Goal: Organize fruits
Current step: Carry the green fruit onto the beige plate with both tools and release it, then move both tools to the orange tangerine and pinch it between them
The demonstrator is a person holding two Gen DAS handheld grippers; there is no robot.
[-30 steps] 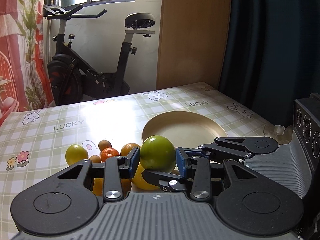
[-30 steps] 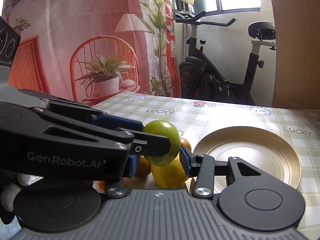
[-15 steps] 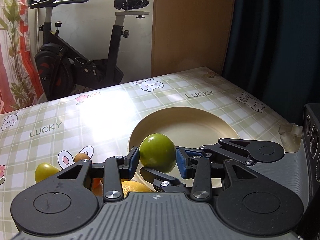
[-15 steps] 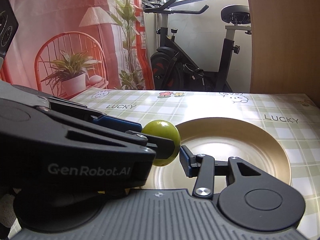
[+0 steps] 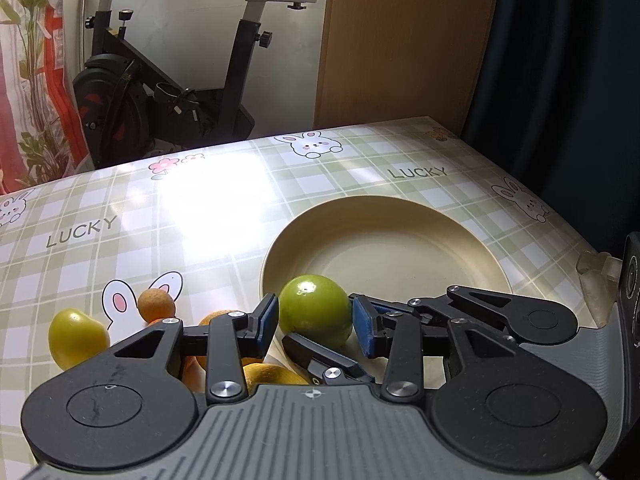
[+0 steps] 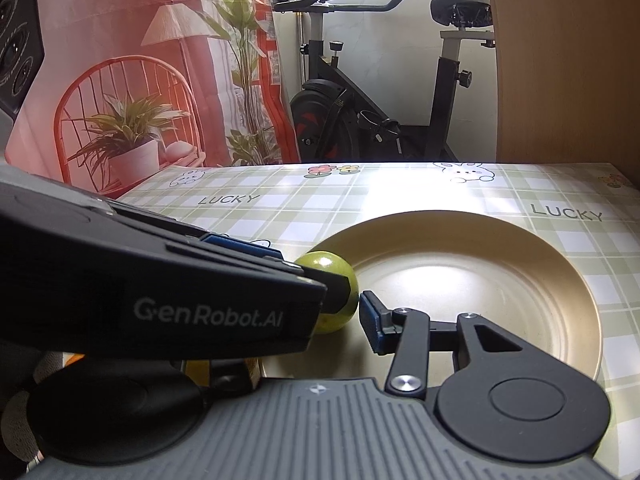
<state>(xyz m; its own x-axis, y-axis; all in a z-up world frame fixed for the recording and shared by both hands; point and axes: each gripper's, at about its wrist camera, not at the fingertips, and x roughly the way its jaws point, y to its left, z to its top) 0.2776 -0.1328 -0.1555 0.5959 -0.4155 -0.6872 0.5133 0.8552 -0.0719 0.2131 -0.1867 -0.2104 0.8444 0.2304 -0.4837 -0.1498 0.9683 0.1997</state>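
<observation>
A green round fruit [image 5: 314, 308] sits between the blue pads of my left gripper [image 5: 314, 320], which is shut on it. The fruit is low over the near left rim of the gold plate [image 5: 384, 216]; the right wrist view shows the fruit [image 6: 336, 276] touching the plate [image 6: 480, 292] there. My right gripper [image 6: 320, 320] is open beside it. One blue pad [image 6: 370, 322] shows and the other finger is hidden behind the left gripper's body. Left of the plate lie a yellow-green fruit [image 5: 76, 336], a small orange [image 5: 157, 304] and a lemon [image 5: 272, 374].
The checked tablecloth [image 5: 200, 208] stretches beyond the plate. The table's right edge and a clear corner guard [image 5: 596, 270] lie close to the plate. An exercise bike [image 5: 168, 92], a wooden panel [image 5: 400, 40] and a dark curtain [image 5: 560, 60] stand behind.
Both grippers have moved from above the fruit pile over to the plate. The green fruit, still held, has come down to the plate's near left rim.
</observation>
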